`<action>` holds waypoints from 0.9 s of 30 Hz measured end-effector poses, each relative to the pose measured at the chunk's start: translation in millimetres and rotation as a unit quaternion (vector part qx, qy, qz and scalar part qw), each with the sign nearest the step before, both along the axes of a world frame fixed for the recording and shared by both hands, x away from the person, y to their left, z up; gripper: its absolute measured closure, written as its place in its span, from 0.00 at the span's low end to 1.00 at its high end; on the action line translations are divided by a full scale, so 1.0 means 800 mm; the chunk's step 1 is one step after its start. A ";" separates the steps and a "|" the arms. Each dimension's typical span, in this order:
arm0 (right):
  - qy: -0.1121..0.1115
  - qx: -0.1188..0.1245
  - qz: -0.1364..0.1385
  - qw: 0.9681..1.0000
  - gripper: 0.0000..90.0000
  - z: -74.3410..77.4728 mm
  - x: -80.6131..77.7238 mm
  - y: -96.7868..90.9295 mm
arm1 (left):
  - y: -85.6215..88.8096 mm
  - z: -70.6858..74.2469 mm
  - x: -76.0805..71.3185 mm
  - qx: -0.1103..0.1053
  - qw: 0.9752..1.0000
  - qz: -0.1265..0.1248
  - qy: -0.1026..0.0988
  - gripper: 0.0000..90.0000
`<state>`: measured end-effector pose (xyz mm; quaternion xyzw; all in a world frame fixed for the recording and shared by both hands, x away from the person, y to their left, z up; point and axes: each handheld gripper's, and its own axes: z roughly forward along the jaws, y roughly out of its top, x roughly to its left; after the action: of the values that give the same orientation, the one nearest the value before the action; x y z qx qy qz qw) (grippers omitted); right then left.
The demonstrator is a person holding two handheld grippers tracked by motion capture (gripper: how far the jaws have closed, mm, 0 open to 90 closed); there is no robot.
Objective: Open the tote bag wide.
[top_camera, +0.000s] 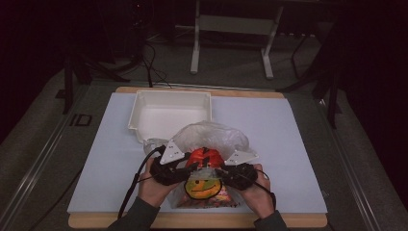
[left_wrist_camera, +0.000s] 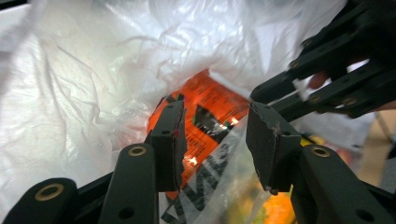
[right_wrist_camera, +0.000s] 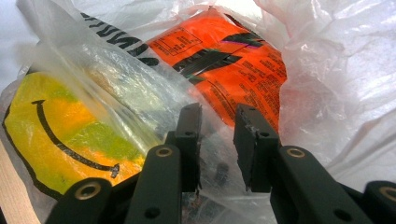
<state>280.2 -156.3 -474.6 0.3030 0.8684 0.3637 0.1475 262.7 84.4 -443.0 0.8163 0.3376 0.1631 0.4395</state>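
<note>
A thin white plastic bag with a yellow smiley face lies at the table's near edge, and an orange snack packet sits in its mouth. My left gripper reaches in from the left and my right gripper from the right. In the left gripper view the left gripper is open, with its jaws wide on either side of the bag film and the orange packet. The right gripper has a narrow gap between its jaws, clear film lies across that gap, and the orange packet is just beyond.
An empty white bin stands behind the bag, touching its far side. A white mat covers the wooden table. The right gripper's fingers come in from the upper right of the left gripper view. Dark floor, cables and frame legs lie beyond the table.
</note>
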 end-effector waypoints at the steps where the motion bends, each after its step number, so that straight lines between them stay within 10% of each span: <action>1: 0.000 -0.001 0.000 1.000 0.78 0.000 0.000 0.000 | -0.002 -0.003 0.002 0.007 1.000 0.003 0.000 0.63; 12: 0.006 -0.002 0.004 1.000 0.76 -0.001 -0.002 -0.003 | 0.000 -0.025 0.018 0.039 0.999 0.032 0.019 0.62; 27: -0.014 0.025 -0.013 1.000 0.72 0.009 0.005 0.010 | -0.018 -0.042 0.015 0.062 0.997 -0.007 0.040 0.62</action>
<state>284.3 -148.1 -467.2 0.3122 0.8532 0.3873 0.1571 274.6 69.6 -476.5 0.8503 0.3382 0.1479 0.3750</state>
